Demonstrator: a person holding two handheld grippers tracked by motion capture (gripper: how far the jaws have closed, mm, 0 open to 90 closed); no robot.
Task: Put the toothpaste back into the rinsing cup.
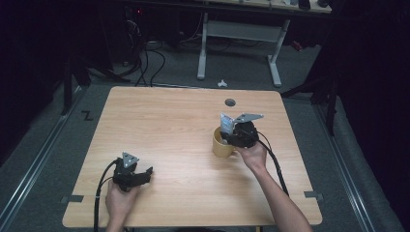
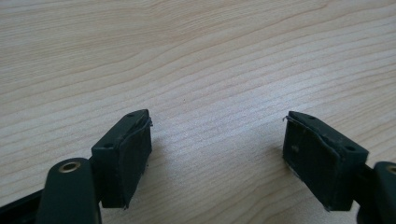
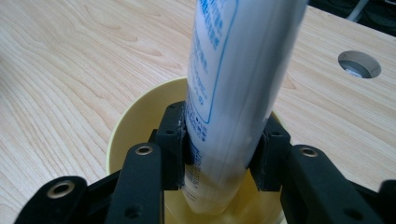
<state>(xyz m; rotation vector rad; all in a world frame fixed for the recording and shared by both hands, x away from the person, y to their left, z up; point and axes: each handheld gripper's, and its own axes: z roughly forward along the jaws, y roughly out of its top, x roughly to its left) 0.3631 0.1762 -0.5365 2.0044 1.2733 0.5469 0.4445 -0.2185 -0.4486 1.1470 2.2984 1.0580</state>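
Tube (image 3: 233, 88), white with blue print, stands upright with its lower end inside the yellow mug (image 1: 221, 144) at right-centre of the table (image 1: 174, 125), clamped by the right gripper (image 3: 224, 149). Left gripper (image 2: 217, 154), near left, is spread wide, holding nothing.

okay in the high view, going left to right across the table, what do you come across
left gripper → yellow mug with a white tube standing in it → right gripper, clamped on the tube over the mug.
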